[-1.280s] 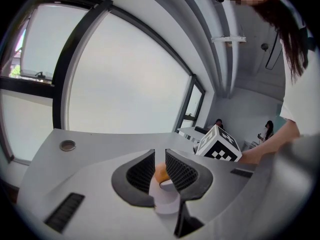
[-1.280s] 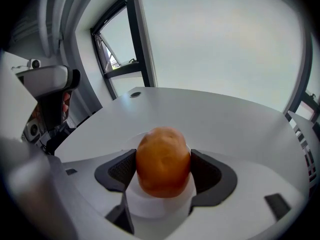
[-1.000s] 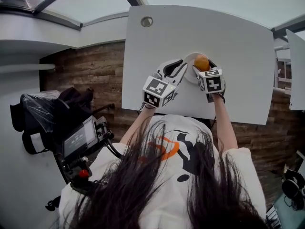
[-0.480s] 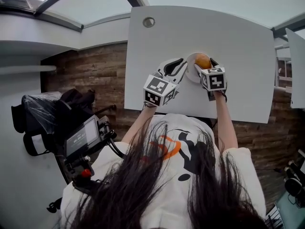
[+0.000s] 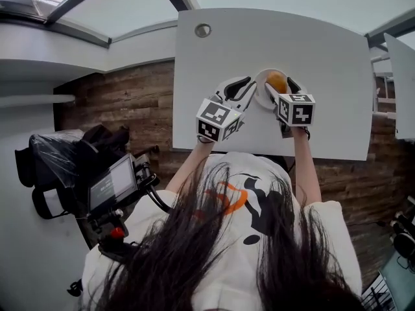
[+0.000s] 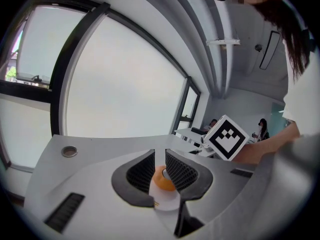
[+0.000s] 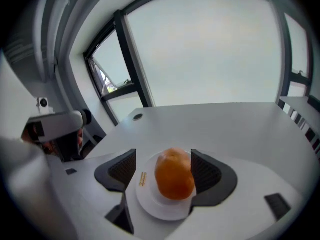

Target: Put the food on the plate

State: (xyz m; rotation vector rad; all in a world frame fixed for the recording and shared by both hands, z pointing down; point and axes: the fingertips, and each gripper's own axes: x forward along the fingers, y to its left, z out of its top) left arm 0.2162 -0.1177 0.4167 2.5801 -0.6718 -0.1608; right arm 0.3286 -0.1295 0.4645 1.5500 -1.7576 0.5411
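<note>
Orange-coloured food (image 7: 174, 180) sits on the white plate (image 7: 150, 204), right gripper (image 7: 164, 168) spread wide around it, left gripper (image 6: 160, 170) narrowly parted and empty; only drawing back clear seems to remain.

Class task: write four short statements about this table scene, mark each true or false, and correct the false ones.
1. The rounded orange food lies on the small round white plate. True.
2. The right hand-held gripper is clamped shut on the food. False: its jaws stand apart, one on either side of it.
3. The plate stands on the white table. True.
4. The left hand-held gripper holds a second piece of food. False: its jaws hold nothing; the only food is on the plate.
</note>
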